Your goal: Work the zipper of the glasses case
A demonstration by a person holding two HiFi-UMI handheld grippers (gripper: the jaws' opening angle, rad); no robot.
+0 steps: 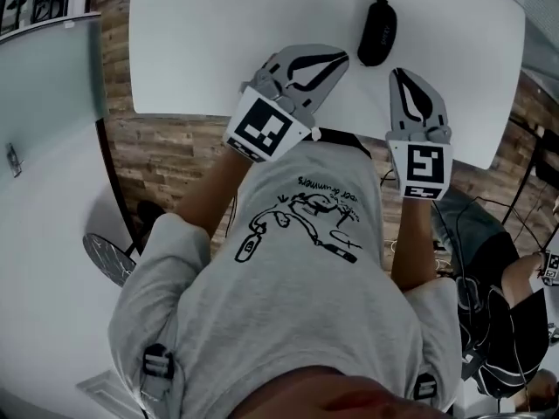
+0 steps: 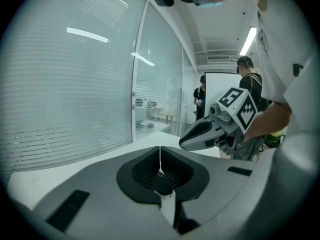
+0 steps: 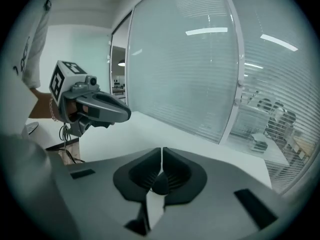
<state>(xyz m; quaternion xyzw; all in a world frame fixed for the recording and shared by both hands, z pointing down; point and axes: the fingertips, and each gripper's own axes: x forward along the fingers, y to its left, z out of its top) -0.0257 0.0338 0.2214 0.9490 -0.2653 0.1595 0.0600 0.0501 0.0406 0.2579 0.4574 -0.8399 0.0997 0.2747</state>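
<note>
- Black glasses case (image 1: 377,31) lies on the far part of the white table (image 1: 201,33), its long axis pointing away from the person, with a small pull or loop at its far end.
- The case looks closed in outline. The zipper line is too small to confirm whether it is run shut or part open.
- Left gripper (image 1: 327,62): jaws pressed together, nothing between them. It is held above the table's near edge, apart from the case.
- Right gripper (image 1: 403,81): jaws likewise clenched on nothing. It is just beside the case's near end but not touching it.
- Judgement: no hold on the case or the pull is in place. Either the zipper work is not begun or it is finished and the tools withdrawn; these views do not settle which.
- If work remains: one gripper must steady the case body, the other take the pull.
- Surface: plain white tabletop, with only the case on it in the part that shows.
- Room: wood-pattern floor (image 1: 166,155), glass partition with blinds (image 2: 75,84), ceiling strip light (image 2: 248,40), two bystanders (image 2: 248,79) standing near a white panel.
</note>
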